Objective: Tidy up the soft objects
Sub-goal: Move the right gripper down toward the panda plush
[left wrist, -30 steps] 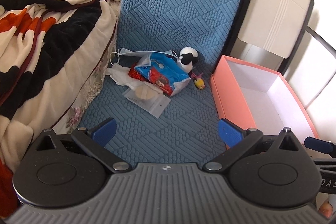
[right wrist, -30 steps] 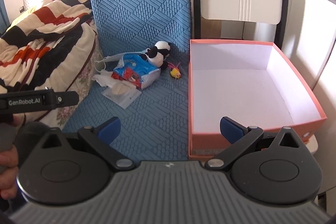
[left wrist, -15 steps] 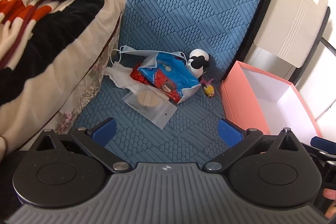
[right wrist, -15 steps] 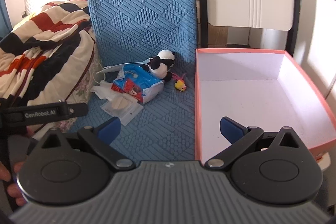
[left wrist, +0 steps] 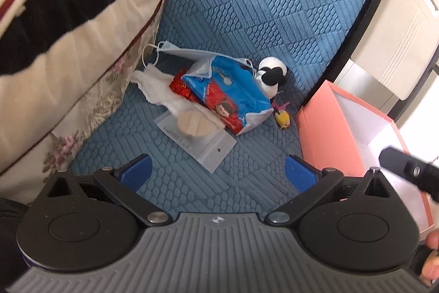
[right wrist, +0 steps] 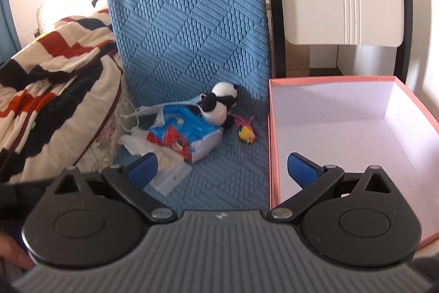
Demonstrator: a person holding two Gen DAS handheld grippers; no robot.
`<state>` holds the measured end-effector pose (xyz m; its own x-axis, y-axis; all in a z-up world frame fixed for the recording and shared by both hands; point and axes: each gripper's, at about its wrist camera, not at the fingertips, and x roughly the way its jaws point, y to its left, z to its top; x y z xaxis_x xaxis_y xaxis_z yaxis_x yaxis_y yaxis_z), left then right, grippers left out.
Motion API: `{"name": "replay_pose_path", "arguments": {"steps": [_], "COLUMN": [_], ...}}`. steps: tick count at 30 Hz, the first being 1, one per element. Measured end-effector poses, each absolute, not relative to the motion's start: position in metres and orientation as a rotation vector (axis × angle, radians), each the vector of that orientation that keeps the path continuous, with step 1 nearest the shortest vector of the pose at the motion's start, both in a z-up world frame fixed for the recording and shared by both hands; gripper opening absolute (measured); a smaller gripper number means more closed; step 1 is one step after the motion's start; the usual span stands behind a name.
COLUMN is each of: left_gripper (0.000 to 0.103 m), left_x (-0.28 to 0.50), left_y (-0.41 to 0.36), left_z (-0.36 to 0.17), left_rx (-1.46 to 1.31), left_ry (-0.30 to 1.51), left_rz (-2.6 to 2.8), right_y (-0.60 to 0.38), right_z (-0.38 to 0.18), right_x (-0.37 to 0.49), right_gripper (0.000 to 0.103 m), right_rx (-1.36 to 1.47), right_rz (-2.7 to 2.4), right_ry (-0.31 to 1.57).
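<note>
Both grippers have drawn nearer the blue quilted seat [left wrist: 247,26], where the pink box [right wrist: 343,133] sits empty beside a pile of blue packet [left wrist: 233,98], panda plush [right wrist: 219,103], clear pouch [left wrist: 197,136] and yellow toy [right wrist: 247,134], left gripper [left wrist: 218,172] and right gripper [right wrist: 222,169] fingers wide, holding nothing.
</note>
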<state>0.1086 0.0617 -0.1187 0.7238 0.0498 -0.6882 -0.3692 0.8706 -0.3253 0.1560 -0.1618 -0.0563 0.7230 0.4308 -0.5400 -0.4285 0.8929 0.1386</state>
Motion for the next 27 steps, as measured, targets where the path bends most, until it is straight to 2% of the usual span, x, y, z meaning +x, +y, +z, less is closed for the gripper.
{"name": "replay_pose_path", "arguments": {"steps": [8,17,19,22,27], "left_gripper": [0.103,0.103,0.103,0.103,0.103], "left_x": [0.127,0.153,0.157,0.163,0.173], "left_y": [0.065,0.066,0.068,0.070,0.077], "left_z": [-0.137,-0.152,-0.156,-0.161,-0.169], "left_rx": [-0.524,-0.526,-0.532,-0.530,-0.523], "left_ry": [0.753,0.798,0.803,0.815,0.822], "left_rz": [0.247,0.302,0.309,0.327,0.372], "right_y": [-0.144,-0.133,-0.131,-0.126,-0.116], "right_z": [-0.066,-0.078,-0.080,-0.083,-0.089], "right_x": [0.175,0.203,0.209,0.216,0.222], "right_gripper": [0.103,0.096,0.092,0.080,0.078], "right_rx": [0.010,0.029,0.040,0.037,0.015], "right_rz": [0.526,0.577,0.581,0.579,0.581], "right_ry": [0.577,0.604,0.613,0.624,0.639]}}
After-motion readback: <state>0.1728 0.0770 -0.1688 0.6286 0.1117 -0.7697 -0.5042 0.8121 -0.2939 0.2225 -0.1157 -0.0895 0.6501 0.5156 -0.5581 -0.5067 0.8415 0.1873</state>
